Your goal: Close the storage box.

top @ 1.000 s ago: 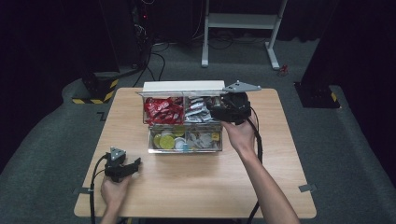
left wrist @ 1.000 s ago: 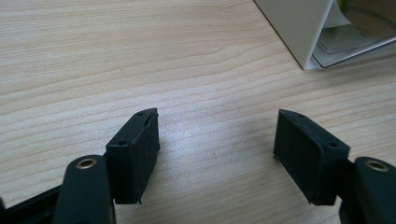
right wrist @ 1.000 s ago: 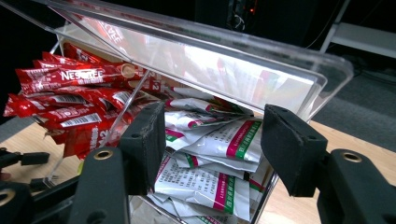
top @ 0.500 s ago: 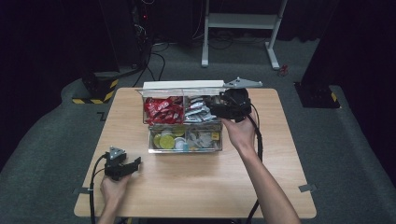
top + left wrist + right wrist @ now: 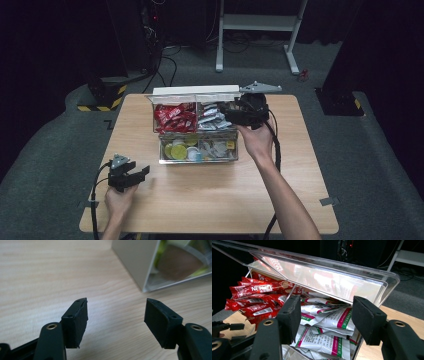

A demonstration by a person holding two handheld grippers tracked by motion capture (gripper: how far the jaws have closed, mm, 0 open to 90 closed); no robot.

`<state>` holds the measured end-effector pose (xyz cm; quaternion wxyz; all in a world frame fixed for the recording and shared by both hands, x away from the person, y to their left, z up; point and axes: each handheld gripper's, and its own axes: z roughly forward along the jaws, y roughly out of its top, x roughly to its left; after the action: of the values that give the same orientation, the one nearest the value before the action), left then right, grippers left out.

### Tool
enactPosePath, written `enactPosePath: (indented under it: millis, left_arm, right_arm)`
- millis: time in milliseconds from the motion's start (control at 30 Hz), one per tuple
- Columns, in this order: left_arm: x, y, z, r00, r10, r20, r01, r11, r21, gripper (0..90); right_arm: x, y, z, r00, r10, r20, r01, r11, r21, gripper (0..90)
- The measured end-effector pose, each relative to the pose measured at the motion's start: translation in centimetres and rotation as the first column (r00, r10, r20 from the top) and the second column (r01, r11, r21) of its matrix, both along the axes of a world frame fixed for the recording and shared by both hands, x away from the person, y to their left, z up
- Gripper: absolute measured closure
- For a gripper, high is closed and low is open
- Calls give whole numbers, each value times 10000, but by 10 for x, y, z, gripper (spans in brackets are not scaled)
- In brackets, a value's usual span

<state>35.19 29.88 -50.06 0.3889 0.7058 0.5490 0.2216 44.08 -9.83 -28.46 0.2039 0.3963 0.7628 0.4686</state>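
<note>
High view: left gripper [image 5: 137, 175] rests low at the near-left of the table [image 5: 210, 200], fingers wide apart and empty. A clear compartment box [image 5: 197, 152] stands centre-far, lid [image 5: 195, 91] raised. Far-left compartment holds red stick sachets [image 5: 174, 117]; far-right holds white sachets [image 5: 212, 120]; the near row holds round capsules [image 5: 179, 150]. Right gripper [image 5: 229, 114] hovers over the white sachets, fingers wide apart, empty. Judgement: sachets are light, soft and slippery; pinch one across its flat middle.
</note>
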Motion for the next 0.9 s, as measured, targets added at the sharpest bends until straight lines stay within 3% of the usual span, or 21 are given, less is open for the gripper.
enactPosePath:
  millis: [67, 367, 400, 433, 567, 667, 900]
  left_arm:
    - [-2, -2, 11, 9995, -197, 251, 204, 9994, -292, 363]
    - [-7, -10, 47, 9911, -885, 995, 953, 9932, -663, 391]
    - [-8, -12, 57, 9870, -1079, 1192, 1162, 9911, -651, 398]
    - [-8, -12, 57, 9870, -1079, 1192, 1162, 9911, -651, 409]
    - [-9, -17, 82, 9758, -1513, 1578, 1661, 9824, -852, 435]
    - [-9, -18, 91, 9726, -1599, 1688, 1764, 9804, -878, 455]
    - [-7, -21, 121, 9562, -1948, 2186, 2223, 9689, -1087, 505]
  right_arm:
    - [0, 0, 0, 10000, 25, 19, -25, 10000, 7, 408]
    - [0, -1, 0, 10000, 41, 31, -41, 10000, -8, 411]
    - [0, -1, 0, 10000, 41, 3, -41, 10000, -14, 411]
    - [0, -1, 0, 10000, 41, 3, -41, 10000, -14, 411]
    - [0, -1, 0, 10000, 46, 6, -46, 10000, -1, 417]
    - [0, -1, 0, 10000, 43, 5, -43, 10000, -22, 417]
    - [1, -2, 0, 10000, 72, -31, -72, 10000, 12, 424]
